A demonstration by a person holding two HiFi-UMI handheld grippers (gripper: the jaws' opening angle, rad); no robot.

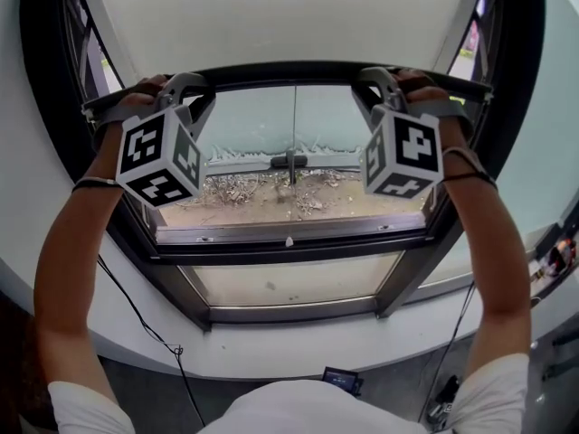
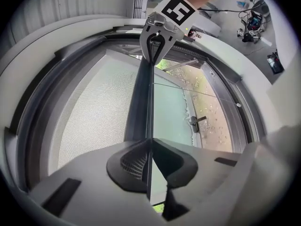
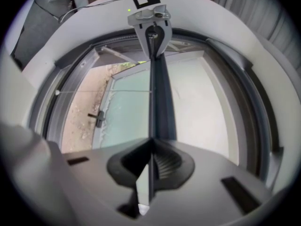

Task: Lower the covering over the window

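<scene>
Partly done: your left gripper [image 2: 149, 155] and right gripper [image 3: 150, 160] are each clamped on the blind's bottom bar [image 1: 289, 69], near its left and right ends. The blind [image 1: 289, 12] covers only the top; the window [image 1: 258, 120] below is bare, so most of the drop is probably left.

Shade bar [image 1: 289, 69] above window handle [image 1: 289, 161]

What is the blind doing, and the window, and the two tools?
blind: pulled partway down, covering the top of the window.
bottom bar: clamped near both ends.
left tool: shut on the bottom bar.
right tool: shut on the bottom bar.
window: lower glass uncovered.
</scene>
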